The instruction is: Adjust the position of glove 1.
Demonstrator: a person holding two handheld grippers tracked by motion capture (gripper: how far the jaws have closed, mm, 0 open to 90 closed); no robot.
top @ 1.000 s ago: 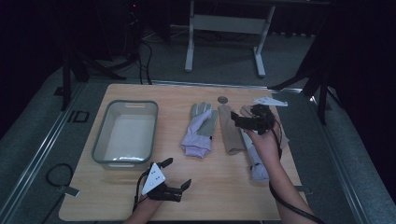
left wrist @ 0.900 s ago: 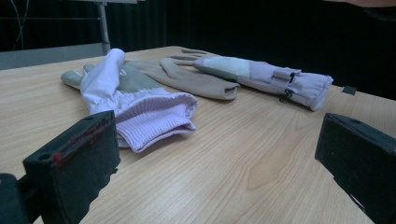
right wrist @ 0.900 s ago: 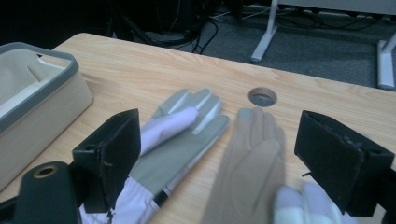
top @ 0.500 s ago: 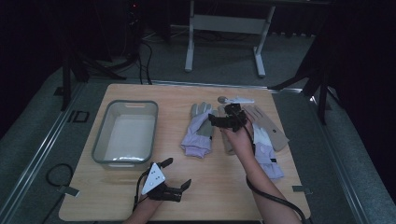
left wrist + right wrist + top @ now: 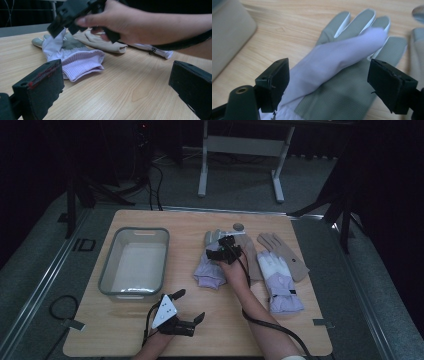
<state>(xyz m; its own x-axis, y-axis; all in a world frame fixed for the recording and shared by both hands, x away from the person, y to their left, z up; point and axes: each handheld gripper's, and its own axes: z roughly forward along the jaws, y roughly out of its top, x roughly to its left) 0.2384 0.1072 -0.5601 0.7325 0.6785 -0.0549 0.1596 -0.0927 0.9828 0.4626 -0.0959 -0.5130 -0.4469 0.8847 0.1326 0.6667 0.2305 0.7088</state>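
Approach step: right gripper (image 5: pixel 221 251) over lilac-and-grey glove (image 5: pixel 211 265) at frame centre, jaws wide, just been narrowing, cloth between, unpinched. Next: lower, clamp on folded lilac flap, lift toward grey bin (image 5: pixel 135 264) at left. Tan glove (image 5: pixel 280 252) alongside. Left gripper (image 5: pixel 181 312) idle, jaws apart, lower centre.
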